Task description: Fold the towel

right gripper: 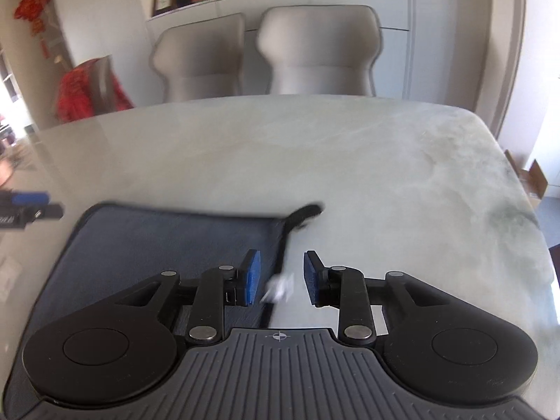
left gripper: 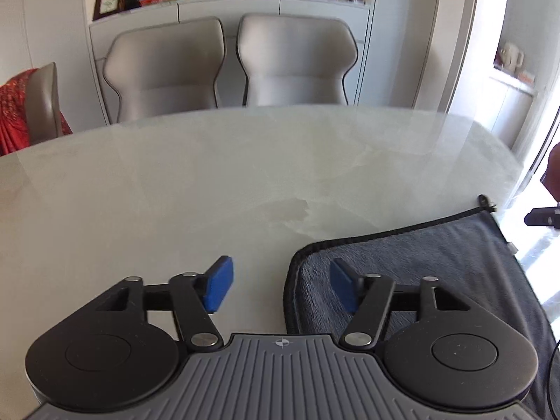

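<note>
Grey plush with a black stitched border, the towel (left gripper: 420,262) lies flat on the pale marble tabletop (left gripper: 210,182), filling the lower right of the left wrist view and the lower left of the right wrist view (right gripper: 157,238). Both tools are spread and hold nothing: the left tool (left gripper: 281,285) straddles the towel's left edge, one blue pad over the cloth and one over bare stone, while the right tool (right gripper: 281,276) straddles the opposite edge near a small white tag (right gripper: 280,288). That view is smeared by motion, so I cannot tell whether either pad touches the fabric. The towel may already be doubled, its left edge looking thick, but no layers show clearly. As I judge it, folding is at an early stage: the edges are not yet gripped, and the lift and fold remain.
</note>
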`<action>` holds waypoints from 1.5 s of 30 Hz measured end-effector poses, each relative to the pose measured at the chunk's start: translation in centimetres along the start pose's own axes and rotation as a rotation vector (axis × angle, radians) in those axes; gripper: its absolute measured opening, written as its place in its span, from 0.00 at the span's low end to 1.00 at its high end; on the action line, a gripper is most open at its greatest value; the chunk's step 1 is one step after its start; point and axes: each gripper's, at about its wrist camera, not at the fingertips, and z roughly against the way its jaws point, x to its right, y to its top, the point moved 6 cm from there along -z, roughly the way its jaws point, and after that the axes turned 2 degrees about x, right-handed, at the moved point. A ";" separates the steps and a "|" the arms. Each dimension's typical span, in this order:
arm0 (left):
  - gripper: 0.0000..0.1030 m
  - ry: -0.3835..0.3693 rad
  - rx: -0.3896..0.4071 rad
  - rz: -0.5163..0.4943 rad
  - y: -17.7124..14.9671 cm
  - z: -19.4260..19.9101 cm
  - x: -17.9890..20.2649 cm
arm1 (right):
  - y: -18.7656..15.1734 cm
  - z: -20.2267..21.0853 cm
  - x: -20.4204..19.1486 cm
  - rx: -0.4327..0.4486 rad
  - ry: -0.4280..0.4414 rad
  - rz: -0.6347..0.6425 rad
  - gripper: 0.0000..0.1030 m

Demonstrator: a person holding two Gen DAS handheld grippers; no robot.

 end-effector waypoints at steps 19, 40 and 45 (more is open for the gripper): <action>0.67 -0.182 -0.101 0.091 -15.2 12.8 8.4 | -14.7 9.3 -7.4 -0.129 0.048 -0.067 0.28; 0.67 -0.085 -0.149 0.116 -17.7 14.4 6.9 | -16.7 13.2 -7.5 -0.066 -0.056 -0.017 0.32; 0.67 -0.071 -0.206 0.206 -19.2 14.8 5.7 | -17.7 13.8 -6.7 -0.084 -0.123 -0.031 0.32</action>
